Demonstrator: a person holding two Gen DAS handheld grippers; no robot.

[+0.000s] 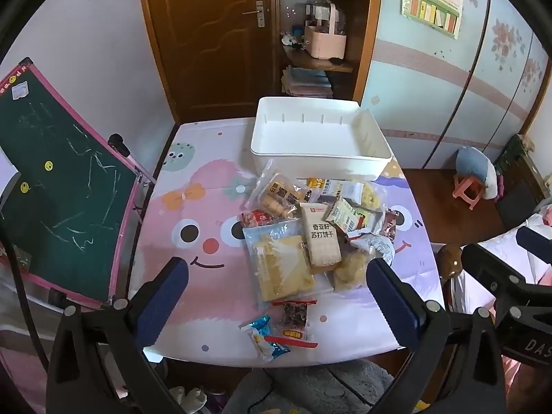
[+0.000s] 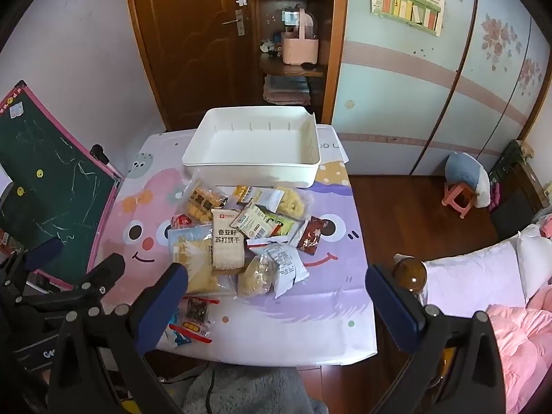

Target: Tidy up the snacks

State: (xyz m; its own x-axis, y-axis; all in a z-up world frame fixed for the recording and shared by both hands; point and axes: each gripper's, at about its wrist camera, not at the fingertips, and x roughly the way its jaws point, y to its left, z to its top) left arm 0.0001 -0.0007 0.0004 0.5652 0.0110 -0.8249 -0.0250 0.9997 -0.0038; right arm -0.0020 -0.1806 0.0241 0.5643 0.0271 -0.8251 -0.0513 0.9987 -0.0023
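The snacks [image 1: 310,241] lie in a loose heap on the bench [image 1: 214,286], just in front of the white bin [image 1: 321,164], which sits empty at the far edge, likely waiting to receive them. The left gripper [image 1: 276,296] and right gripper [image 2: 276,296] both hover above the near edge with fingers spread wide and holding nothing, probably poised to choose a first packet.
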